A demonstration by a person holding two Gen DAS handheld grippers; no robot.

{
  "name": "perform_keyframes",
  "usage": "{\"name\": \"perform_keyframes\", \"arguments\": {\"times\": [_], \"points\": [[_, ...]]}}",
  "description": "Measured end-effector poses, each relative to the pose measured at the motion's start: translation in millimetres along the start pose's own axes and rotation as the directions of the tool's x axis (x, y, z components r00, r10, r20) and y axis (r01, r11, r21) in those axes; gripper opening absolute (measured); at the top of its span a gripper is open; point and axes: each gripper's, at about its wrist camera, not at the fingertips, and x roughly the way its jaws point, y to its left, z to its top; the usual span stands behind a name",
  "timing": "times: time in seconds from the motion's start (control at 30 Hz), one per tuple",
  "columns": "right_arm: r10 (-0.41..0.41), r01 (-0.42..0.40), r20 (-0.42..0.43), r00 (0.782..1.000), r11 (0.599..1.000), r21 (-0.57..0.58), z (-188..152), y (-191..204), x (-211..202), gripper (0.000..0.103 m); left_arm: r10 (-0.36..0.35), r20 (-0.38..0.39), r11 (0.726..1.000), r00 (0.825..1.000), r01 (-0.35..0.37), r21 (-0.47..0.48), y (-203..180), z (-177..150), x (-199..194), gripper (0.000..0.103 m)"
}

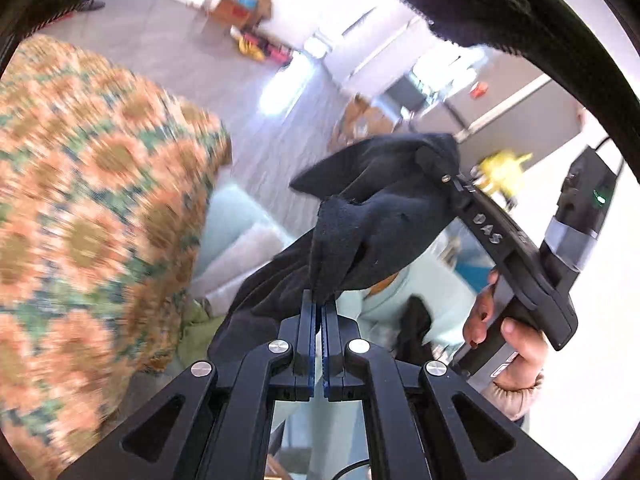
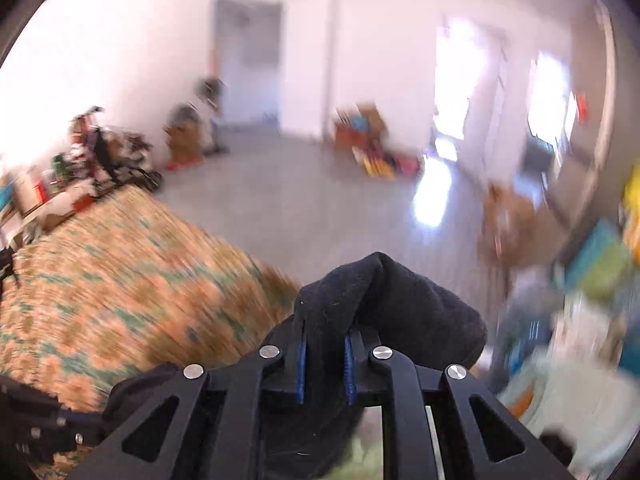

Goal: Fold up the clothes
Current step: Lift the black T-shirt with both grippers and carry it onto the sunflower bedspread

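the left tongs are clenched on an edge of the black garment, their blue pads almost together with cloth pinched between them. from that pinch the garment rises and stretches across to the right tongs, which show in the left wrist view as a black tool gripped by the person's hand; cloth is bunched over their tip. more of the garment trails down left of the left tongs, and another dark fold hangs across the top of that view.

in the right wrist view the right tongs are clamped on a thicker wad of the garment, the pads held apart by the cloth, which humps over the tip and spills down between the arms.

the garment is held in the air between both tongs, beside the bed with its orange and green flowered cover, which lies left of the garment in both views. beyond the garment are a grey floor and blurred boxes by the far wall.
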Motion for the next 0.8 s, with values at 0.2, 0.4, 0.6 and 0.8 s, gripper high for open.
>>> {"name": "perform_keyframes", "arguments": {"times": [0.2, 0.4, 0.6, 0.8], "points": [[0.187, -0.155, 0.144, 0.972, 0.966, -0.209, 81.4, 121.3, -71.7, 0.015, 0.13, 0.182, 0.989, 0.975, -0.113, -0.1, 30.7, -13.3, -164.3, 0.002], [0.524, -0.472, 0.075, 0.848, 0.813, -0.341, 110.2, 292.3, -96.4, 0.032, 0.455, 0.303, 0.873, 0.837, -0.352, -0.337, 84.7, -79.4, -315.2, 0.002], [0.489, -0.454, -0.055, 0.87, 0.753, -0.477, 52.9, 406.7, -69.0, 0.07, 0.761, 0.004, 0.482, 0.648, -0.562, -0.672, 207.4, -170.1, -343.8, 0.003], [0.419, -0.454, -0.185, 0.889, 0.748, -0.485, -25.8, 355.6, -37.1, 0.072, 0.61, 0.004, 0.544, 0.792, -0.416, -0.729, 239.4, -210.4, -312.4, 0.003]]}}
